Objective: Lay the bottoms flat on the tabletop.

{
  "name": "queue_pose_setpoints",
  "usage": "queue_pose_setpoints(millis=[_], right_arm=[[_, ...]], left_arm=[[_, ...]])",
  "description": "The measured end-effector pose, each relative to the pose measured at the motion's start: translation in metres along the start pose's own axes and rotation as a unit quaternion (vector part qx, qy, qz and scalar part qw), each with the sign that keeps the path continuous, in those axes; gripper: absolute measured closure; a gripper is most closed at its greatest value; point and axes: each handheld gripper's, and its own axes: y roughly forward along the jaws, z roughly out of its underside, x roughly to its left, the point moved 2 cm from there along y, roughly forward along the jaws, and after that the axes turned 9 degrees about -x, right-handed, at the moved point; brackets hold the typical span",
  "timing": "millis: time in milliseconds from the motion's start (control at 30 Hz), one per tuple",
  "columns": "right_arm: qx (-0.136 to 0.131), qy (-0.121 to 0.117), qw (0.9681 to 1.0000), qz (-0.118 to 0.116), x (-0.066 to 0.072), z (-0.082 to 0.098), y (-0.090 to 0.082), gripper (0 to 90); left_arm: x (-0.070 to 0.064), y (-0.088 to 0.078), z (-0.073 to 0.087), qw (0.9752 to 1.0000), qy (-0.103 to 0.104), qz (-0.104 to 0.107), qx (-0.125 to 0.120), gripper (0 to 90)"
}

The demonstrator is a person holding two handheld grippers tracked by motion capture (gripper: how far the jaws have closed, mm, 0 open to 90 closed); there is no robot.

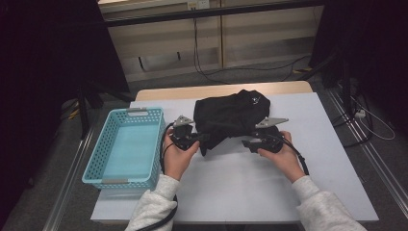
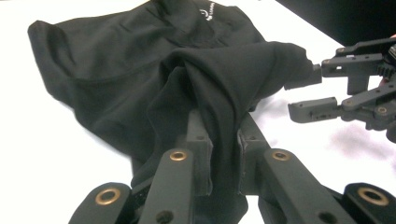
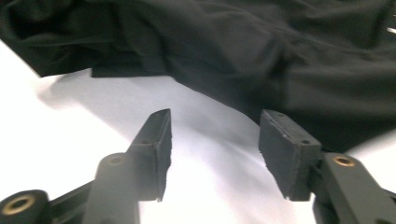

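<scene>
Dim room, white matte desk (image 1: 269, 178) with a perforated light-blue plastic basket (image 1: 126, 147) at its left. A crumpled black fabric garment (image 1: 231, 115), soft and smooth-knit, is heaped at the desk's centre. A fold is pinched between the left gripper (image 2: 223, 154) pads. The right gripper (image 3: 212, 149) is seen open, nothing between its jaws, just beside the garment's edge.
</scene>
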Motion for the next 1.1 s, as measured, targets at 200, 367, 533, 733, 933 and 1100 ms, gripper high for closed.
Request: queue_pose_setpoints(millis=[200,367,533,733,933,1100], right_arm=[[0.019,-0.032,0.9984,-0.041,0.021,-0.002,0.020,50.8],[0.019,-0.045,0.9973,-0.055,0.036,-0.005,0.027,47.5],[0.006,-0.024,0.9977,-0.063,0.037,-0.007,0.028,44.4],[-0.008,-0.023,0.9975,-0.067,0.043,-0.012,0.039,44.8],[-0.006,-0.028,0.9971,-0.071,0.054,-0.021,0.057,41.7],[0.006,-0.023,0.9966,-0.079,0.058,-0.021,0.072,43.5]], left_arm=[[0.003,-0.002,-0.002,0.9999,-0.006,-0.003,-0.011,79.8],[0.002,0.000,-0.001,1.0000,-0.002,-0.002,-0.008,79.8],[0.007,0.006,0.001,1.0000,0.000,-0.009,-0.002,79.8],[0.015,0.012,-0.004,0.9994,-0.006,-0.034,-0.004,79.7],[0.025,0.018,-0.004,0.9976,-0.011,-0.067,0.013,79.0],[0.030,0.019,-0.001,0.9968,-0.014,-0.076,0.019,78.8]])
